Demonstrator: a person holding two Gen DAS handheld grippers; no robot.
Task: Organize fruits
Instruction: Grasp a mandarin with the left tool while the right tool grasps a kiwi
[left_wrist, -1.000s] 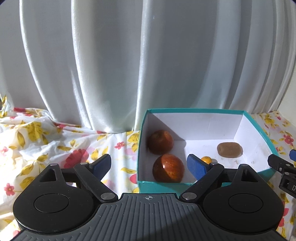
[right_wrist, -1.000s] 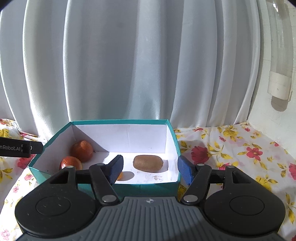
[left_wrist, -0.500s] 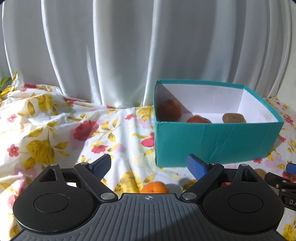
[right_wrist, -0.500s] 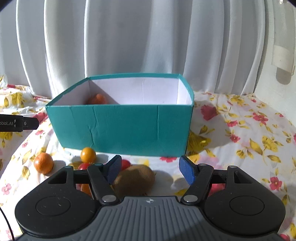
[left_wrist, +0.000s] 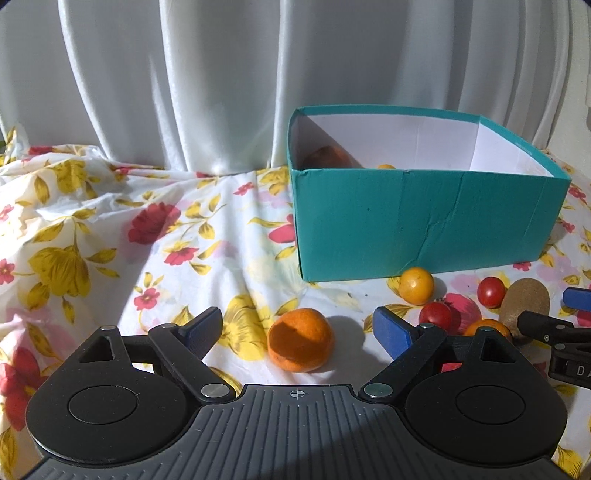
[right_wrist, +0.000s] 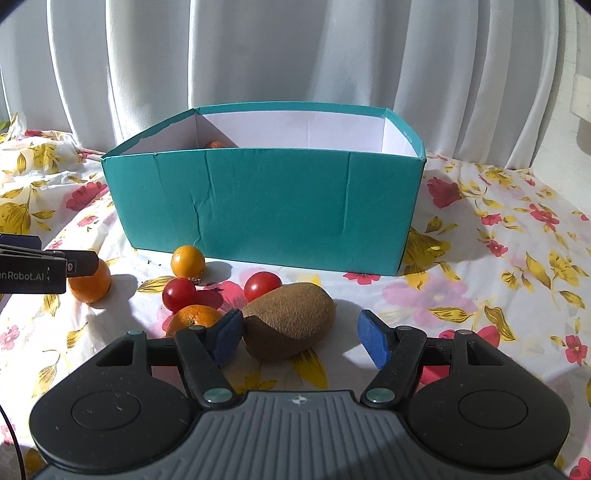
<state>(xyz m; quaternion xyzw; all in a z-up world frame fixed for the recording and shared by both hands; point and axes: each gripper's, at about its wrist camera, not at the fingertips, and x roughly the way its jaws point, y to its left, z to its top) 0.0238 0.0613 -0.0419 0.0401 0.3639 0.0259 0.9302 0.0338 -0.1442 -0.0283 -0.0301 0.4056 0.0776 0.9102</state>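
Both grippers had descended from above the teal box (right_wrist: 266, 206) to the cloth: left gripper (left_wrist: 297, 326) wide open around the orange (left_wrist: 300, 339), right gripper (right_wrist: 297, 338) open around the kiwi (right_wrist: 291, 321), possibly touching; next picks apparently imminent

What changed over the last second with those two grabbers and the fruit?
Both came down from above the teal box to cloth level. The left gripper now brackets an orange, the right gripper a kiwi. Both stayed open; nothing was grasped.

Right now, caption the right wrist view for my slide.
Open right claw straddling a kiwi before the teal box, small fruits alongside on floral cloth.
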